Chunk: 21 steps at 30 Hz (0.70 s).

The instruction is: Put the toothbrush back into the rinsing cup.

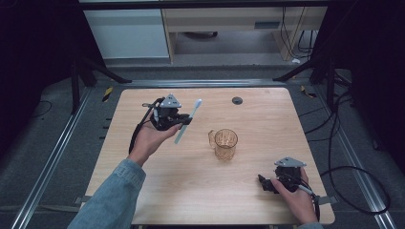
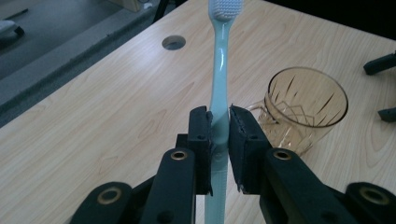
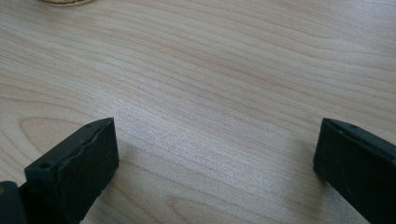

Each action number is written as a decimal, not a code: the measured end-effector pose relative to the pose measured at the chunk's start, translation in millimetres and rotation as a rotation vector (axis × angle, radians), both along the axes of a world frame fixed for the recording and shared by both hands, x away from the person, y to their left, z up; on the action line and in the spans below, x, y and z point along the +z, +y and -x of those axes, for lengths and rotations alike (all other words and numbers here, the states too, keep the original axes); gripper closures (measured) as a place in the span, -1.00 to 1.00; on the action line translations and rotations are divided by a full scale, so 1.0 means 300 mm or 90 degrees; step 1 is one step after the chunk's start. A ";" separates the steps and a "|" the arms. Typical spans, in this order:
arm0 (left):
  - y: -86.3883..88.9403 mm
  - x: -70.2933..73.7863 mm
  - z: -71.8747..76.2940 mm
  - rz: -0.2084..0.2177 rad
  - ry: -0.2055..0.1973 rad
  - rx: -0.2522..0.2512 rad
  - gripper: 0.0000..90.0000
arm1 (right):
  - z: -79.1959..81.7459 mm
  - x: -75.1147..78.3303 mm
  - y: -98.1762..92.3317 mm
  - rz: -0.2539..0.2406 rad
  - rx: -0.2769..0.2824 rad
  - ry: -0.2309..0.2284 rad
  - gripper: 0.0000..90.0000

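Observation:
A pale green toothbrush (image 1: 188, 120) with white bristles is clamped by its handle in my left gripper (image 1: 184, 121), held above the left half of the wooden table. In the left gripper view the toothbrush (image 2: 218, 88) stands upright between the black pads (image 2: 201, 140), bristles at the top. An amber see-through cup (image 1: 225, 143) with a handle stands upright mid-table, to the right of the brush; the cup (image 2: 306, 105) is empty. My right gripper (image 1: 265, 184) rests low near the table's front right, jaws wide apart over bare wood, nothing between its fingers (image 3: 77, 168).
A round cable hole (image 1: 237, 100) sits near the table's (image 1: 157, 176) far edge. Cables trail on the floor to the right. Metal rails run along both sides of the table. The cup's base edge (image 3: 60, 2) lies ahead of the right gripper.

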<state>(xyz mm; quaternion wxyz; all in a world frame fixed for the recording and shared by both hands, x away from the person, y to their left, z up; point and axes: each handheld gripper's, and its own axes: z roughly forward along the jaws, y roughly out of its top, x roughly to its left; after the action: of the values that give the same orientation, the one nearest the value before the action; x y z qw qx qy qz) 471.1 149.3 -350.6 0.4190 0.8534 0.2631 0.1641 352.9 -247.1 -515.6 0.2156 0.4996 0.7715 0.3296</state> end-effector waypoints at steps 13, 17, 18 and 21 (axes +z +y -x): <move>-0.047 0.036 0.014 0.063 -0.062 0.019 0.75 | 0.000 0.000 0.000 0.001 0.000 0.000 -0.99; -0.058 0.041 0.019 0.071 -0.076 0.021 0.75 | 0.000 0.000 -0.001 0.002 0.001 0.000 -0.99; -0.063 0.047 0.021 0.086 -0.082 0.024 0.75 | 0.000 0.000 0.000 0.002 0.001 0.000 -0.99; -0.073 0.052 0.021 0.097 -0.087 0.024 0.75 | 0.001 0.000 0.000 0.002 0.000 0.000 -0.99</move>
<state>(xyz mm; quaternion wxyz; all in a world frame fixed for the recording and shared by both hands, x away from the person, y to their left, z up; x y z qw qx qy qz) 464.9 127.5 -335.1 0.4969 0.8006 0.2613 0.2093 352.7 -247.0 -515.5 0.2166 0.4992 0.7720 0.3285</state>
